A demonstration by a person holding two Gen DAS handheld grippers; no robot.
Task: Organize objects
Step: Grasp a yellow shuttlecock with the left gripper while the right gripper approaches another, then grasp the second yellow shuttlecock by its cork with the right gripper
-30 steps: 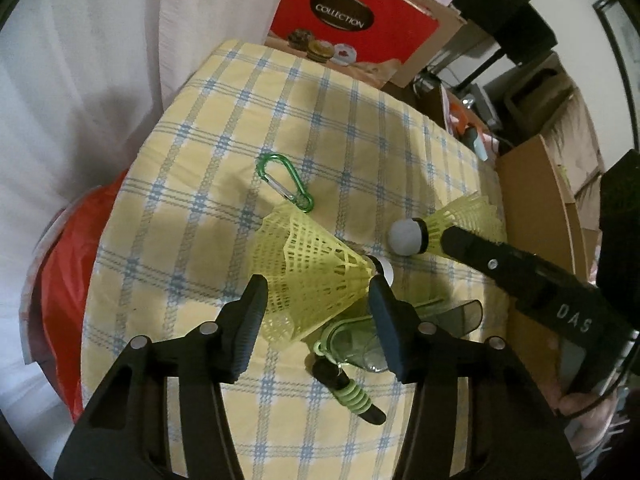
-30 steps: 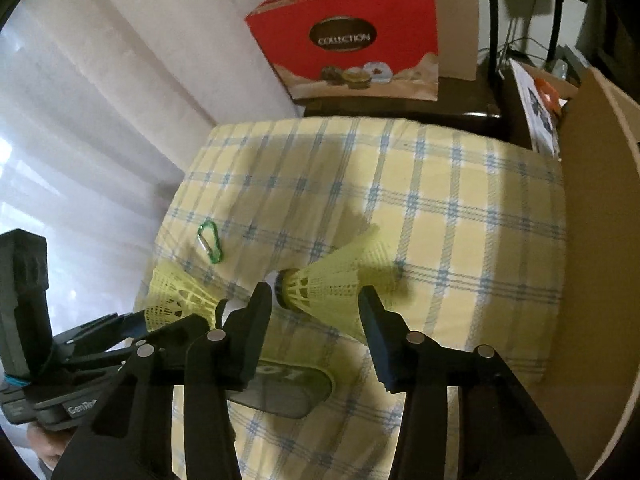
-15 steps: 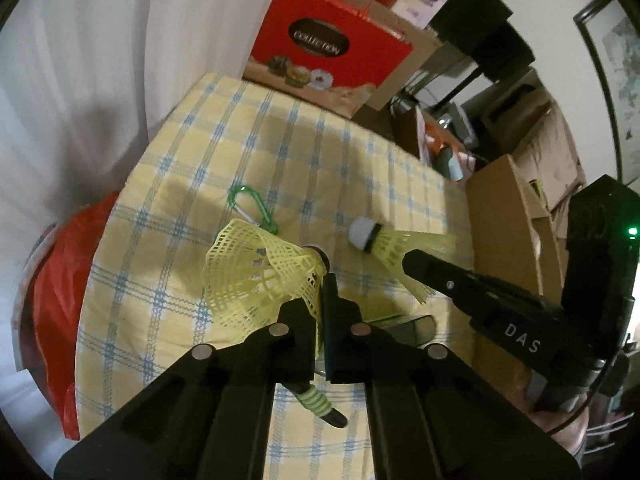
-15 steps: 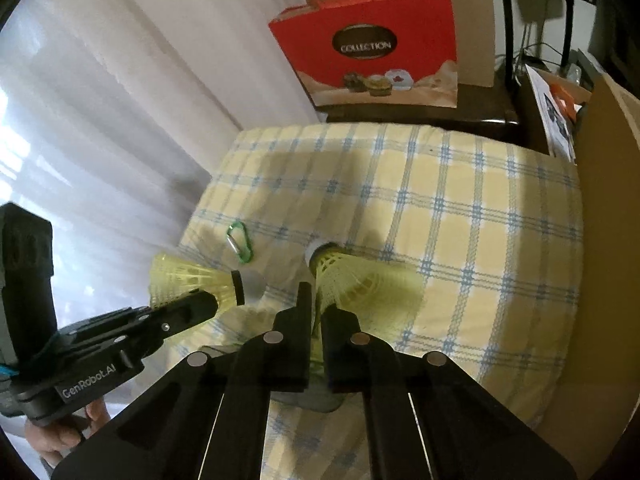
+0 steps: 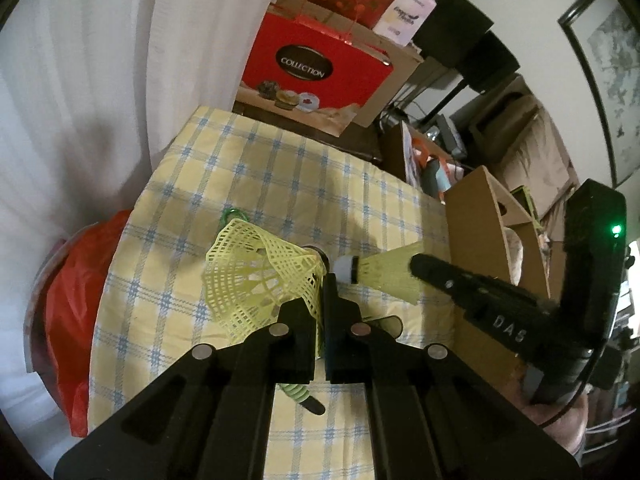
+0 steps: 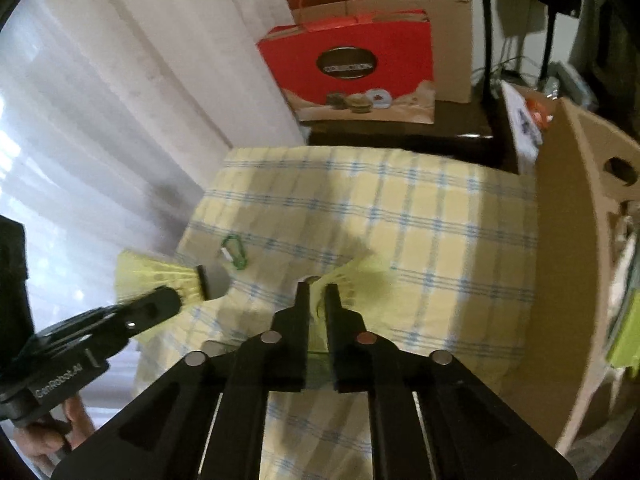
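Now each gripper's jaws clamped on one yellow shuttlecock [image 5: 260, 276] – left [image 5: 322, 280], right [image 6: 316, 290].

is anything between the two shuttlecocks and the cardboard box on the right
Nothing visible. Each shuttlecock is clamped and lifted off the checked cloth; the cardboard box stands beside it with only bare cloth between.

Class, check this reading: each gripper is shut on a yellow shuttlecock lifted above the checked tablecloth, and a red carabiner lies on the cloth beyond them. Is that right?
One detail is wrong: the carabiner is green, not red, as the right wrist view shows. The rest stands: the left gripper and the right gripper are each shut on a yellow shuttlecock above the checked tablecloth.
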